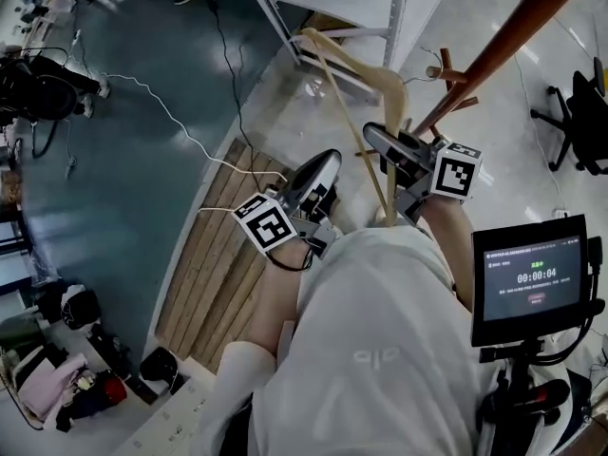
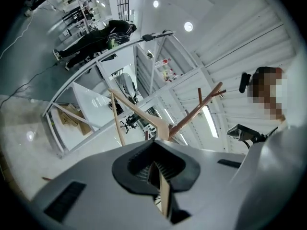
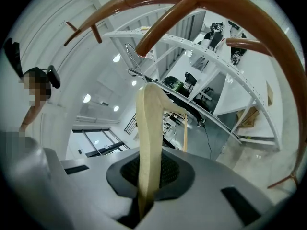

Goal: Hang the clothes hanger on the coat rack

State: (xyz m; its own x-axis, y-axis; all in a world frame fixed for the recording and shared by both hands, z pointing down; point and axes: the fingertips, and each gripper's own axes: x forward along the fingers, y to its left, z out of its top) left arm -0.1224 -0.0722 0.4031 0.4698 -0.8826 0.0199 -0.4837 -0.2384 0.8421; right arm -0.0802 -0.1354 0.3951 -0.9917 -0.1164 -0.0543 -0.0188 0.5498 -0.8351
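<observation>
Head view: the left gripper point(image 1: 323, 167) and right gripper point(image 1: 385, 145) both hold the pale wooden clothes hanger point(image 1: 378, 82), raised beside the brown coat rack point(image 1: 494, 50).

Left gripper view: jaws clamped on the hanger's thin lower bar point(image 2: 164, 195).

Right gripper view: jaws clamped on the hanger's broad arm. The metal hook point(image 3: 134, 63) sits close under a curved rack limb; contact cannot be determined.
</observation>
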